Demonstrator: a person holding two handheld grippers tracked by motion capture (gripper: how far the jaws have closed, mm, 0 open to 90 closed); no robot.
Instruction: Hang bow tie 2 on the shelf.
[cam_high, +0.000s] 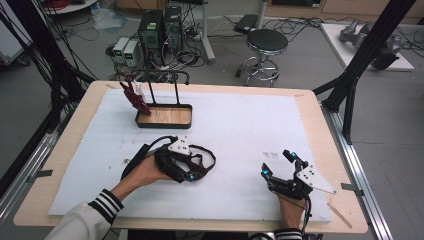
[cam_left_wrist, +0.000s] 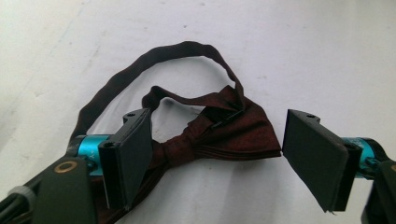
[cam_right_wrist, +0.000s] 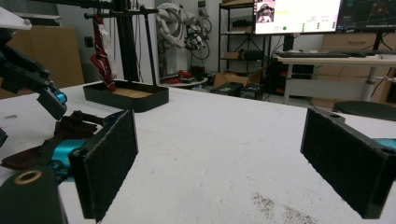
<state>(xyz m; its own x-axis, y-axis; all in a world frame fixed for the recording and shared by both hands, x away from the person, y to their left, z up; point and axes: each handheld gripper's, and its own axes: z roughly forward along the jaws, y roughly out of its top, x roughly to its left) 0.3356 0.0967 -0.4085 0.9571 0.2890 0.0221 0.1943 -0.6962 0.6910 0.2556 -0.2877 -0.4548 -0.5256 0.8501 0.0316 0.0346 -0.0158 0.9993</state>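
Observation:
A dark red bow tie (cam_left_wrist: 224, 135) with a looped strap lies flat on the white sheet (cam_high: 240, 130). My left gripper (cam_left_wrist: 222, 156) is low over it and open, one pad on each side of the bow; the left pad hides part of the left wing and the right pad stands just clear of the right tip. In the high view the left gripper (cam_high: 182, 167) sits left of centre with the bow tie (cam_high: 204, 167) under it. My right gripper (cam_high: 277, 163) rests near the front right, open, with nothing between its pads (cam_right_wrist: 112, 158).
A black stand with a wooden tray base (cam_high: 165, 117) is at the back left, and a second dark red tie (cam_high: 136, 99) hangs from its rail. The table edge (cam_high: 327, 150) runs close to the right hand. A stool (cam_high: 266, 42) and computers stand beyond the table.

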